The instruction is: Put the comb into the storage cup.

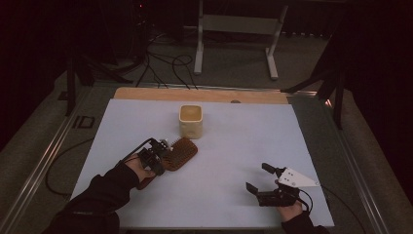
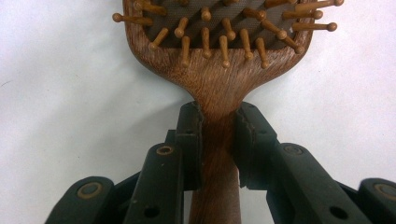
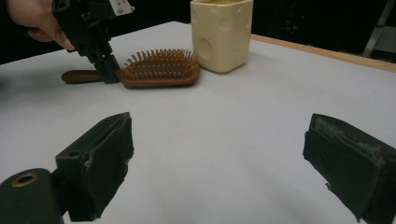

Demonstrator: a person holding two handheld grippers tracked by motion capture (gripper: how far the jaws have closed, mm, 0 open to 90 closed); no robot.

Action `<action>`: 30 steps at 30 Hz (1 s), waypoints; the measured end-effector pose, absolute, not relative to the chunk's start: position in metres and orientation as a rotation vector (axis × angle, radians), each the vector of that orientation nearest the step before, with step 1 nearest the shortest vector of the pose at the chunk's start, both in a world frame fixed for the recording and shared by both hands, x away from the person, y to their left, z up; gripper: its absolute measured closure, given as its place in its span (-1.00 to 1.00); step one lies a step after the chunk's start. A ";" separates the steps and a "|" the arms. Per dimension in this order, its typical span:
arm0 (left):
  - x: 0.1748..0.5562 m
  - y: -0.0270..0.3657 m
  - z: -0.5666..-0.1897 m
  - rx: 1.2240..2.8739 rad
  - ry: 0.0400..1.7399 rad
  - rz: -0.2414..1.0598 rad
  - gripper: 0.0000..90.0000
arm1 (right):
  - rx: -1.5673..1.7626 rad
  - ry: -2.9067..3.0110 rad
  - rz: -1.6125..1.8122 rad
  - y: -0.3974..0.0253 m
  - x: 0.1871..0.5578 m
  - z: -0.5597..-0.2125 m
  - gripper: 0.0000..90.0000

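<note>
left gripper (image 2: 218, 140) clamped on neck of stiff, light wooden hairbrush (image 2: 219, 60) lying bristles-up just ahead, likely best held there; right gripper (image 3: 219, 163) wide open, empty, well apart from brush.

light: dim room, far side nearly black, small red indicator glow (image 1: 141, 6) at the back
counter (image 1: 229, 195): white sheet on top, bare wood strip (image 1: 146, 93) along the far edge
frame: metal rails (image 1: 46, 161) run down both sides of the counter
floor (image 1: 234, 68): grey, black cables (image 1: 165, 66) looped across it behind the counter
furniture: white metal stand (image 1: 238, 29) on two feet, centre back
stands: dark tripod legs (image 1: 326, 80) at right, another dark stand (image 1: 73, 73) at left
</note>
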State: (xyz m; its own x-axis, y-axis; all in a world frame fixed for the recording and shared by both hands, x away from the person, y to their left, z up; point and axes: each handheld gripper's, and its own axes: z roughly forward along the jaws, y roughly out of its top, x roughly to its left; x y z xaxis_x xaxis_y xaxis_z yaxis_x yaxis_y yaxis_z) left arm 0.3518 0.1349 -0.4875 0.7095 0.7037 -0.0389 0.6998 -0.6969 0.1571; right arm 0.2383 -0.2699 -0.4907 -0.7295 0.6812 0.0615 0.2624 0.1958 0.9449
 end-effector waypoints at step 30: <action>0.323 0.155 -0.466 2.511 0.956 0.139 0.65 | 0.896 2.103 1.551 -0.271 0.239 -0.492 -0.83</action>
